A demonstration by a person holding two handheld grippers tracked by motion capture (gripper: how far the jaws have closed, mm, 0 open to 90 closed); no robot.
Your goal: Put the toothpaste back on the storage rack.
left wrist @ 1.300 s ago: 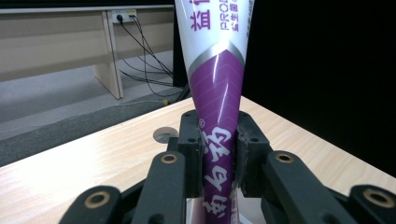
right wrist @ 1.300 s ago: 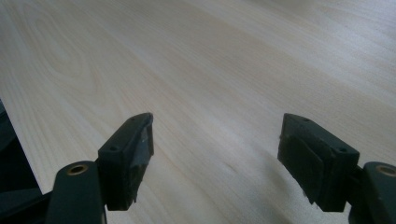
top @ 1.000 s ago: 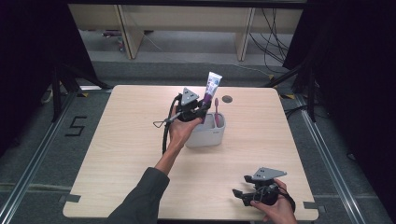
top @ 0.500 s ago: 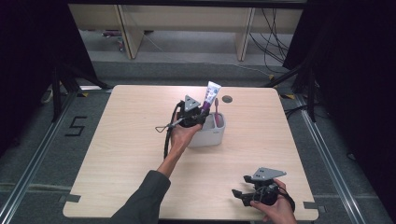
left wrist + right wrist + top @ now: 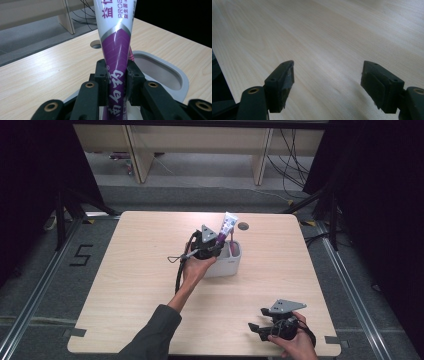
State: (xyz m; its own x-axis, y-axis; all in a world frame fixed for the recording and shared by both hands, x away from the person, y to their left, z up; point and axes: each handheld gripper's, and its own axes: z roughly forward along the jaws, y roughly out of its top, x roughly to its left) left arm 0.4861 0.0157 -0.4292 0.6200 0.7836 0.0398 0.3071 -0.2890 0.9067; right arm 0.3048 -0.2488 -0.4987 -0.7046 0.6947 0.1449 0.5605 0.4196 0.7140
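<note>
The light wooden desk (image 5: 140,285) carries everything here, with a small round hole (image 5: 243,226) near its far edge. Near the desk's middle stands a pale grey holder (image 5: 227,265) with rounded compartments open at the top; something pink (image 5: 231,245) stands in it, too small to identify. Your left tongs (image 5: 216,248) sit at the holder's near-left side, clamped on a white-and-purple toothpaste tube (image 5: 226,227). In the left gripper view the two black pads press the purple lower part of the toothpaste tube (image 5: 115,65) from both sides, and the tube rises upright and slightly tilted above the holder's rim (image 5: 183,80). Whether its lower end touches the holder's floor cannot be told. Your right tongs (image 5: 256,330) rest low at the desk's near right corner, well apart from the holder, with the jaws standing wide apart over bare wood and nothing between them (image 5: 327,82).
</note>
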